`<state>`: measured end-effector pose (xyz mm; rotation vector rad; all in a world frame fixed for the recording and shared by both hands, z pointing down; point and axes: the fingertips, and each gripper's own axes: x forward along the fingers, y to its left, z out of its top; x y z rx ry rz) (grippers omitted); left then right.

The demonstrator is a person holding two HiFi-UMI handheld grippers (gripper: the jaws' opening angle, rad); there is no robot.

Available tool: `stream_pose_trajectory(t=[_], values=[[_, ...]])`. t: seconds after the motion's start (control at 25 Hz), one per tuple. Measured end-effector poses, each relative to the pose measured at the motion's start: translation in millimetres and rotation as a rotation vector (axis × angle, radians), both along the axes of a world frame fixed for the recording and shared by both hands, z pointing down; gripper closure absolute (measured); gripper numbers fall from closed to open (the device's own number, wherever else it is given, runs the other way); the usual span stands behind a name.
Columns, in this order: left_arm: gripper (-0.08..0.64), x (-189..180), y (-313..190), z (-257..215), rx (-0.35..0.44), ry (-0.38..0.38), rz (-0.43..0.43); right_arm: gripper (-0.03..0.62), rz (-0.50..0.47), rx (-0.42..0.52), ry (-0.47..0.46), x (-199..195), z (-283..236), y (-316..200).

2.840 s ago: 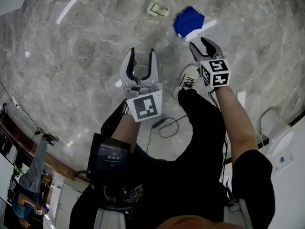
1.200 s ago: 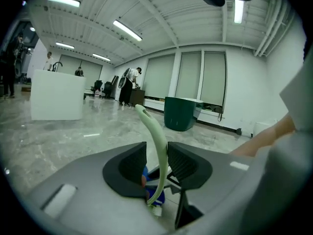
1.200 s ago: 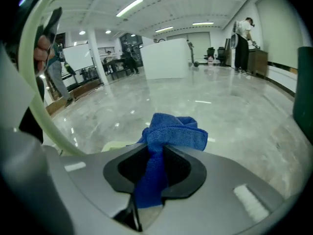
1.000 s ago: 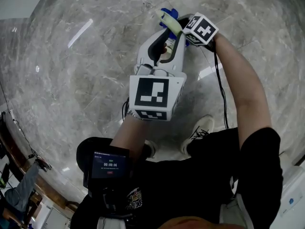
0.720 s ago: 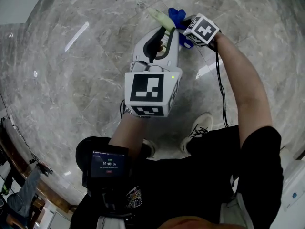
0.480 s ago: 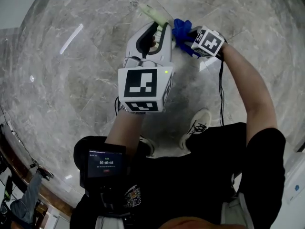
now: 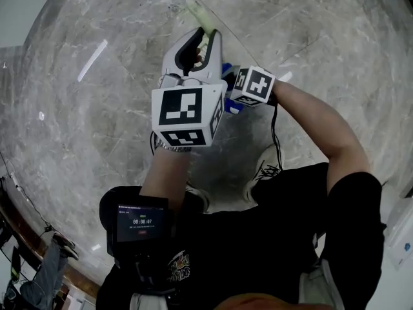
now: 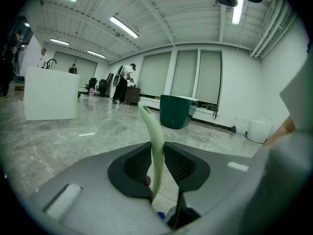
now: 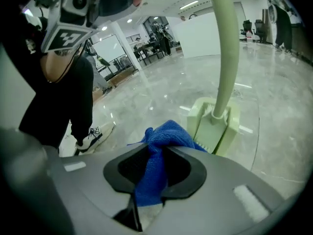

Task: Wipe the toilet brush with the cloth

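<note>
Left gripper (image 8: 157, 152), jaws just eased slightly wider, holds the brush (image 8: 152, 131); right gripper (image 9: 155, 156), clamping the cloth (image 9: 166, 133), has swept down toward the head (image 9: 215, 126), completing one wipe.

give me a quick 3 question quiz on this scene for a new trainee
1. Multiple choice: what does the right gripper grip? A a crumpled blue cloth; B a white sponge; C nothing.
2. True or false: both grippers hold the pale green plastic toilet brush.
3. Fill in: the left gripper clamps the brush by its ____.

Key
1. A.
2. False: only the left gripper holds it; the right holds the cloth beside the brush head.
3. handle. The left jaws have just eased open slightly, with the handle between them and the pads on it.
</note>
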<state>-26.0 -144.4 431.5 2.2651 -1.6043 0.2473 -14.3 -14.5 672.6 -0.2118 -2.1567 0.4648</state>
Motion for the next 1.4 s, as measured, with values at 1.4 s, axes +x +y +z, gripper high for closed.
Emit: stream_pose_trajectory(t=[1.4], values=[[0.456,-29.9,40.1,1.7,-0.031,0.015,-0.018,0.500,0.379,0.134,-0.101,-116.4,-18.9,-196.6]])
